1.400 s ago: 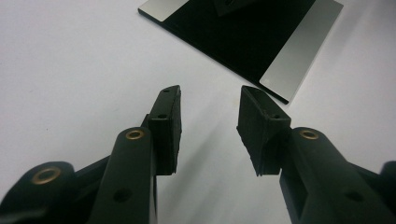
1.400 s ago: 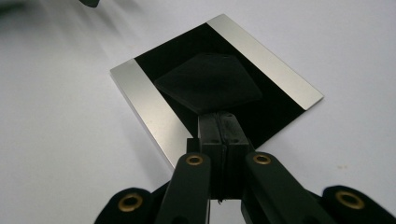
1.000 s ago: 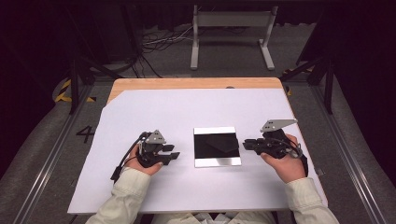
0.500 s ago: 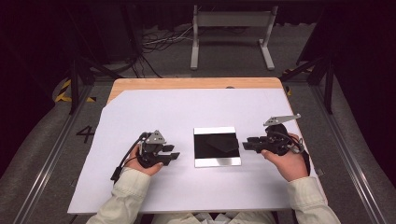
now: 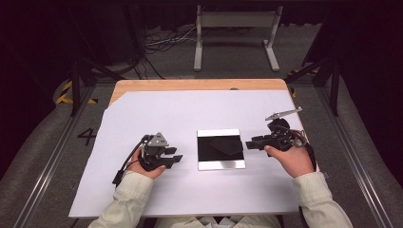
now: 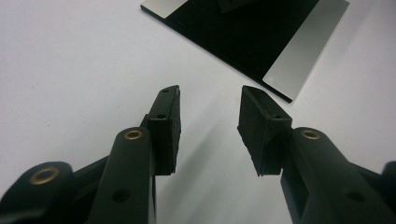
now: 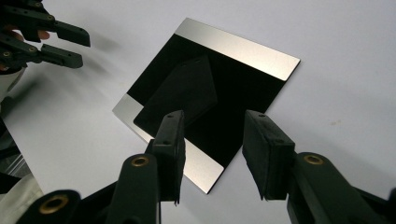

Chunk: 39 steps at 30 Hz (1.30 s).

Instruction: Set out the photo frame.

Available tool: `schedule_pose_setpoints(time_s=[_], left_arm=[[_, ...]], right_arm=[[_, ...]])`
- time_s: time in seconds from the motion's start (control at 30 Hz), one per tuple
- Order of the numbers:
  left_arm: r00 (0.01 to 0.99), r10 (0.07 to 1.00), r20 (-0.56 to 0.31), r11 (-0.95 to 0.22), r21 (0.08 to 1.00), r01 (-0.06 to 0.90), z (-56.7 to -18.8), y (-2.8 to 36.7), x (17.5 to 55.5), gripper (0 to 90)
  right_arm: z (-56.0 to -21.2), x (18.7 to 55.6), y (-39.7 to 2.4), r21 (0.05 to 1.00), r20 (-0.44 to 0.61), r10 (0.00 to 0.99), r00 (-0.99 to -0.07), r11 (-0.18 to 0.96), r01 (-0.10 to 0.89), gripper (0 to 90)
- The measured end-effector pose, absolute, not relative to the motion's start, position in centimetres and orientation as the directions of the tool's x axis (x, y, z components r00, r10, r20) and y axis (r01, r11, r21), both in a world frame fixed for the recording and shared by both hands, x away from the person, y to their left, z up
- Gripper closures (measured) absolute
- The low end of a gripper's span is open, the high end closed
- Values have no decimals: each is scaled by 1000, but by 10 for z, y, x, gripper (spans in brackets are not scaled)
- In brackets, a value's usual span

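**Now: both tools spread, plate lying free between them**

Lies flat at the centre of the white-covered bench [image 5: 190,109]: a square plate [image 5: 221,149], glossy black in the middle with bright metal strips along two opposite edges, and a darker shape at its centre, hard to tell whether object or reflection.

Sits at nine o'clock from the plate: left tool [image 5: 175,158], spread, nothing between the jaws, pointed at the plate's near corner.

Sits at three o'clock: right tool [image 5: 252,144], jaws just been opening, now spread and bare, close to the plate's edge.

Looks thin, stiff and slick; probably light, easily scratched. Best pinched by a metal strip's edge, after tipping one corner up.
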<state>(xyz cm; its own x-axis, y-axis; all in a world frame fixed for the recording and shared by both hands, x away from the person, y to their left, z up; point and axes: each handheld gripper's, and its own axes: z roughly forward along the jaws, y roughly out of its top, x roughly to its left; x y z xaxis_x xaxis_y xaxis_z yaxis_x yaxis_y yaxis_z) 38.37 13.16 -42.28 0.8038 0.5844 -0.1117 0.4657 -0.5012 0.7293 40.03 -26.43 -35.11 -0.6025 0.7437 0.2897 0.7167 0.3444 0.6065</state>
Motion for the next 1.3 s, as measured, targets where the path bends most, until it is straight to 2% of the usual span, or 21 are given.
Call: schedule_pose_setpoints(time_s=[0.57, 0.7, 0.97, 1.3], left_arm=[[806, 582, -112, -506, 725, 467, -424, 131, 385, 582], [806, 582, -111, -508, 725, 466, -424, 132, 385, 581], [804, 584, -114, -506, 724, 470, -424, 132, 385, 581], [804, 584, -114, -505, 724, 470, -424, 132, 385, 581]], right_arm=[[-348, 418, -259, 517, 371, 751, -547, 322, 793, 603], [-346, 420, -259, 517, 386, 750, -537, 307, 799, 578], [-353, 424, -262, 488, 485, 744, -460, 206, 848, 505], [-366, 426, -257, 450, 551, 727, -410, 155, 879, 480]])
